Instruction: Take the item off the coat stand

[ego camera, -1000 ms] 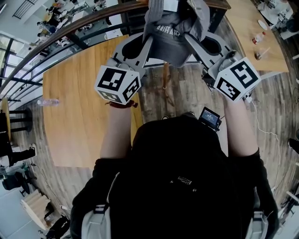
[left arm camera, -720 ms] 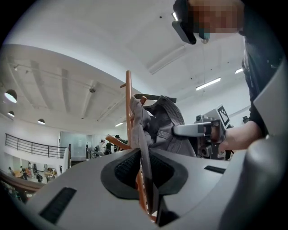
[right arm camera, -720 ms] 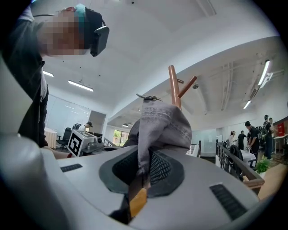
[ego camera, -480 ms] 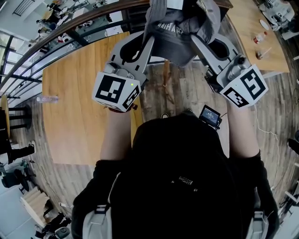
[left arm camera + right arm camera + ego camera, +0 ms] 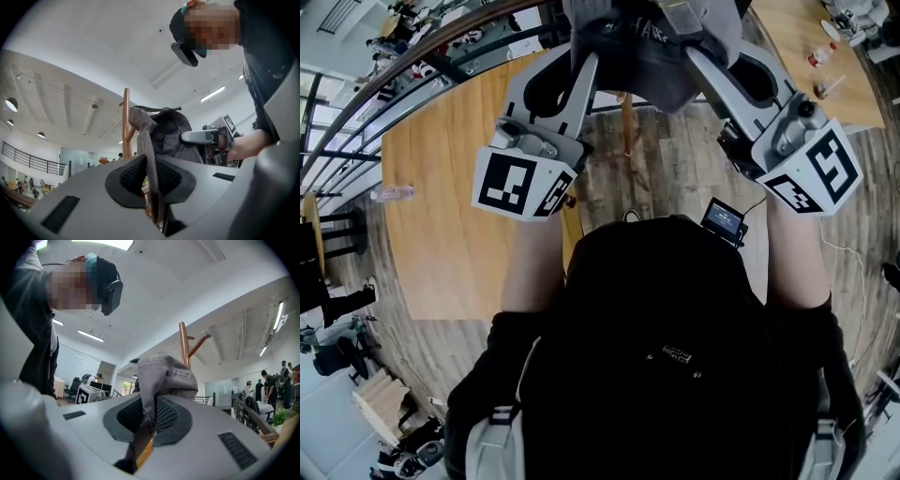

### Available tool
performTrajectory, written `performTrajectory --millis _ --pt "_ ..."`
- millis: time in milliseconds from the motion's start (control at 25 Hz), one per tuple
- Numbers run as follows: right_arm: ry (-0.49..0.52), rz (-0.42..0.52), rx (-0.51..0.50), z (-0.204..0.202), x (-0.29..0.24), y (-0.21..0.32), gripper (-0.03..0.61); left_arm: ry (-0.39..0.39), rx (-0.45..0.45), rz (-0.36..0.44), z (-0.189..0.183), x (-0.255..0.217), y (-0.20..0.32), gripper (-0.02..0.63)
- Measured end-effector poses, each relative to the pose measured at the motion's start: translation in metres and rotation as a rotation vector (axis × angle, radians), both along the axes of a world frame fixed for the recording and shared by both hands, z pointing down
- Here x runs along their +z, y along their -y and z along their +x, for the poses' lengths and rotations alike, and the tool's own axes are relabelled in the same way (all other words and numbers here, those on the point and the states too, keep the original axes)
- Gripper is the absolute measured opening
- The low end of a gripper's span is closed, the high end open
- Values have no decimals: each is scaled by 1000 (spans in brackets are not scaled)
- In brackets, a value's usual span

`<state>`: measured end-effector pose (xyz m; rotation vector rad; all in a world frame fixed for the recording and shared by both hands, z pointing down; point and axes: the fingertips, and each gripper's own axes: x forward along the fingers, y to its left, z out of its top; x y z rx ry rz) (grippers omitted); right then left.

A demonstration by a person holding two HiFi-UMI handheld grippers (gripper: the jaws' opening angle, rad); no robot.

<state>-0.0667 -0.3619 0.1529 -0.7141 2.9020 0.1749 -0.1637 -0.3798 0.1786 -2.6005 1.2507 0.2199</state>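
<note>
A grey cap [image 5: 652,47] hangs between both grippers at the top of the head view, above the wooden coat stand [image 5: 628,122]. My left gripper [image 5: 584,52] is shut on the cap's left edge, my right gripper [image 5: 705,54] on its right edge. In the left gripper view the pads [image 5: 133,174] pinch a strip of the cap [image 5: 171,133], with the coat stand [image 5: 126,122] just behind. In the right gripper view the cap [image 5: 164,373] is bunched in the shut right gripper [image 5: 149,418], and the stand's post [image 5: 183,345] rises behind it.
A long wooden table [image 5: 441,206] with a water bottle [image 5: 391,193] lies to the left, bordered by a railing [image 5: 394,66]. Another table [image 5: 797,37] with small bottles stands at the upper right. A small screen device [image 5: 724,218] sits near the person's chest.
Both grippers have risen toward the top of the head view, carrying the cap with them. Their grips have not changed.
</note>
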Motion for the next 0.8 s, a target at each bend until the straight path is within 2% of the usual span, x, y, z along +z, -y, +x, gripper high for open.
performTrajectory --millis 240,600,800 --pt "18 -8 1 23 -6 -5 40 -16 -4 21 22 -5 -6 34" --pt "34 -40 25 79 -13 -17 40 -21 20 -22 80 -10 -14 34" --pt "39 -56 69 108 -5 -17 40 -11 65 -52 110 -2 -9 34"
